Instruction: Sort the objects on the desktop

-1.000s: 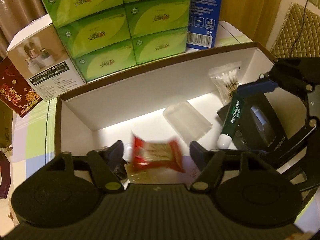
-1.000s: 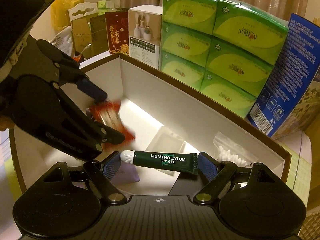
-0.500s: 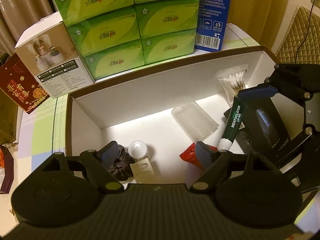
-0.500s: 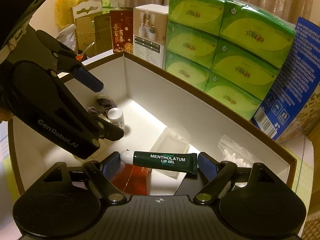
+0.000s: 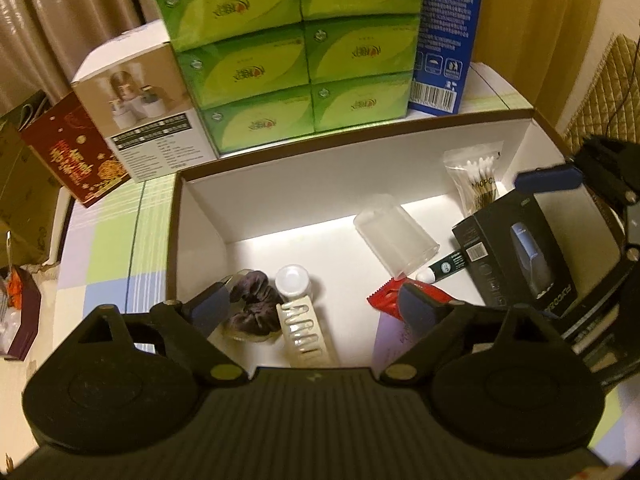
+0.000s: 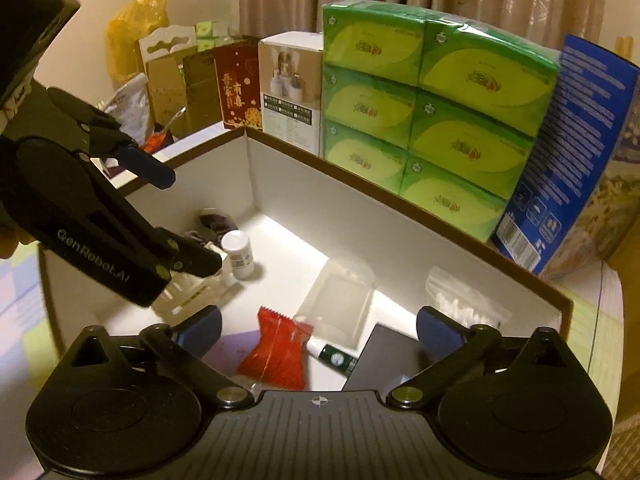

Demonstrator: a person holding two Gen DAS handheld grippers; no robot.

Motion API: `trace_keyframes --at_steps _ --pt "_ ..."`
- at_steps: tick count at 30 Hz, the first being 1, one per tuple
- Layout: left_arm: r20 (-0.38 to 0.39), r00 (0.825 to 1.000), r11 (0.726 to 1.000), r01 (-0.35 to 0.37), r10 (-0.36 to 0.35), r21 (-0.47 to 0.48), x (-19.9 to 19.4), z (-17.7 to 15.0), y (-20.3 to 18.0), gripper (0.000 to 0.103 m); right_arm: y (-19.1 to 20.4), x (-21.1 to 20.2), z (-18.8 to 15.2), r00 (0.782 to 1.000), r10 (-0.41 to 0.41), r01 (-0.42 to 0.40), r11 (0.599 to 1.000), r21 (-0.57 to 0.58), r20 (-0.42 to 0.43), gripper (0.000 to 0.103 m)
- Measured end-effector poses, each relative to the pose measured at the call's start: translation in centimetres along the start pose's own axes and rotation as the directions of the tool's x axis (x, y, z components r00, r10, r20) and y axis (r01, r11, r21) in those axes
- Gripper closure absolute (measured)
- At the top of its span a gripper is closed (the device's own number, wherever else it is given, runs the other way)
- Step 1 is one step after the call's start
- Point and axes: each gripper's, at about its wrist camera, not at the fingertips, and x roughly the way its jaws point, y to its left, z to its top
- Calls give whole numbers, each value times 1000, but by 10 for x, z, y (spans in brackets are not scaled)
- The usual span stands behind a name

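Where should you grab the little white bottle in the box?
Take the white bottle around its round body, just under the cap, coming from above. It stands upright, and the scrunchie and clear rack crowd its lower sides, so I'd say only the top is free.

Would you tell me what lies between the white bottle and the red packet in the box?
Nothing: bare white box floor separates the white bottle from the red packet. The right wrist view shows it best; the left agrees.
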Motion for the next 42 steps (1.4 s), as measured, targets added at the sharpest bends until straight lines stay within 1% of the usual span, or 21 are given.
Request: trace_keyframes --at_steps 2,5,8,12,20,23,25,28,31,33,36,42 --pt "9 1000 1000 -15 15 -15 -8 -3 -1 12 0 -8 -2 1000 2 -1 1000 29 -9 2" --pt "30 999 999 -29 30 -29 -20 -8 -4 7 1 -24 -7 1000 -9 10 997 70 -10 2" --pt "52 998 998 -43 45 -40 -33 -14 -7 5 2 -40 -14 1000 -26 26 992 123 -4 2" --pt "78 995 997 -62 66 -49 -51 -24 -13 4 3 -59 -24 999 -50 49 978 202 -1 2" --pt "143 985 994 -92 99 -53 -91 -42 -23 1 14 -93 -39 994 -105 97 949 299 11 2" --pt "163 982 994 -88 98 -65 -105 -50 -25 1 20 -105 -45 993 -116 102 935 340 20 2" --pt "165 983 995 -72 84 -74 -114 -56 -25 1 25 -113 -49 993 -120 103 924 367 23 2" --pt "177 980 994 -74 88 -85 -128 -66 -27 1 33 -124 -56 991 -129 108 909 404 24 2" --pt "171 981 992 -75 91 -98 -141 -77 -28 1 44 -137 -62 990 -139 112 893 435 29 2" --pt "167 981 992 -80 96 -100 -150 -85 -28 1 53 -145 -65 989 -145 118 890 441 29 2" --pt "164 982 991 -77 94 -108 -164 -99 -29 1 68 -157 -69 984 -176 148 885 442 24 2" --pt "168 983 992 -62 80 -112 -192 -124 -28 1 95 -177 -78 983 -180 148 877 457 27 2"
